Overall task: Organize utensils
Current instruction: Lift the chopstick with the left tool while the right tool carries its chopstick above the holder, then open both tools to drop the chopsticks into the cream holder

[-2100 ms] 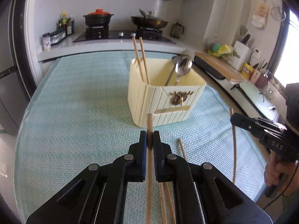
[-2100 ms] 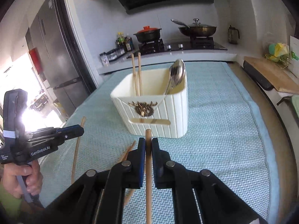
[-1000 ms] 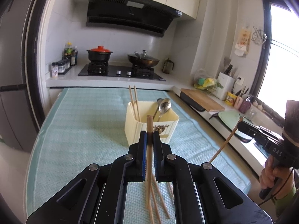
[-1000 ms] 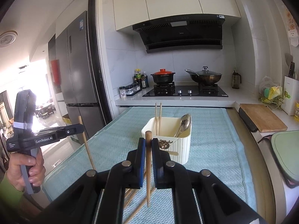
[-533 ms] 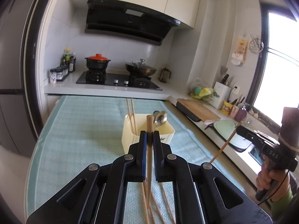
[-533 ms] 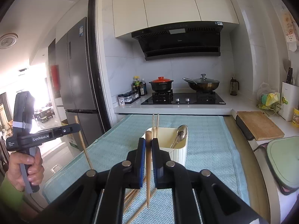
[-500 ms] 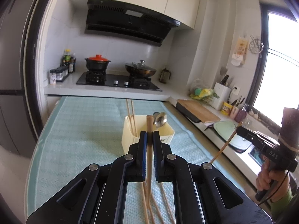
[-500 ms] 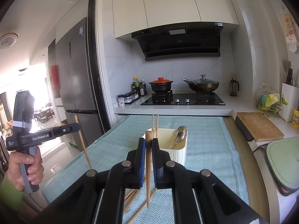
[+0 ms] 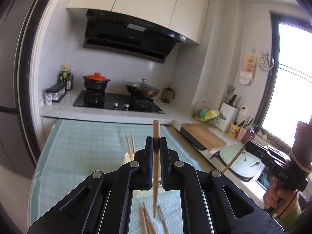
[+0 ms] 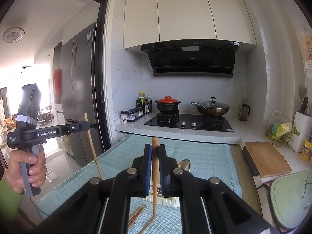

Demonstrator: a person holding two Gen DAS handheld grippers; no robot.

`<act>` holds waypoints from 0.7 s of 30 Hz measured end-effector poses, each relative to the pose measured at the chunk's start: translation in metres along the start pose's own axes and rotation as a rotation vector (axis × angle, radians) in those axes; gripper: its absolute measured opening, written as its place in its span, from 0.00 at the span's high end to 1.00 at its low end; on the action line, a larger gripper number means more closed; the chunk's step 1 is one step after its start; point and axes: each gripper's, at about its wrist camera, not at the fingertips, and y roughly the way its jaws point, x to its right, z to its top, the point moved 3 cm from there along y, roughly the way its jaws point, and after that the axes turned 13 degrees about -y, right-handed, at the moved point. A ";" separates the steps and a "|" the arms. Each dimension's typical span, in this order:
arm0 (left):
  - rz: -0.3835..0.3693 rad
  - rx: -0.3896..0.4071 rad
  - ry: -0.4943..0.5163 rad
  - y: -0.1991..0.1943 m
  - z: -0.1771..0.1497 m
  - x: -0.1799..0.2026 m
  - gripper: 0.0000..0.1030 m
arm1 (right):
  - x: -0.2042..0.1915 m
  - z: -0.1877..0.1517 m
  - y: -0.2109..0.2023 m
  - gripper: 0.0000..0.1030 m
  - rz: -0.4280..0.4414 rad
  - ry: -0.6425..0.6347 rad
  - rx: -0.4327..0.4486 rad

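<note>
Upright chopstick (image 9: pixel 155 167), pinched in left claw (image 9: pixel 156 146)

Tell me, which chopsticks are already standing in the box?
The two chopsticks poking up from the cream utensil box. The others are either pinched in a hand-held gripper or lying loose on the blue mat.
</note>
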 end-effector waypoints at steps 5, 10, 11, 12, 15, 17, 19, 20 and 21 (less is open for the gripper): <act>-0.002 0.033 0.015 0.017 0.026 0.010 0.96 | 0.009 0.026 0.014 0.93 -0.006 -0.021 0.031; 0.025 0.057 0.034 0.046 0.046 0.015 0.96 | 0.020 0.051 0.043 0.93 -0.016 -0.023 0.042; 0.030 0.059 0.035 0.053 0.049 0.015 0.96 | 0.023 0.054 0.051 0.93 -0.018 -0.017 0.039; 0.037 0.060 0.034 0.061 0.052 0.014 0.96 | 0.025 0.056 0.059 0.93 -0.024 -0.013 0.036; 0.061 0.054 0.028 0.084 0.055 0.009 0.96 | 0.031 0.058 0.083 0.93 -0.032 0.001 0.032; 0.086 0.043 0.024 0.101 0.053 0.004 0.96 | 0.034 0.056 0.101 0.93 -0.027 0.011 0.028; 0.105 0.019 0.008 0.118 0.047 -0.006 0.96 | 0.036 0.051 0.122 0.93 -0.004 0.030 0.008; 0.114 0.002 -0.003 0.126 0.044 -0.012 0.96 | 0.035 0.046 0.134 0.93 0.012 0.040 -0.010; 0.123 -0.018 -0.018 0.135 0.040 -0.019 0.96 | 0.036 0.041 0.146 0.93 0.032 0.051 -0.031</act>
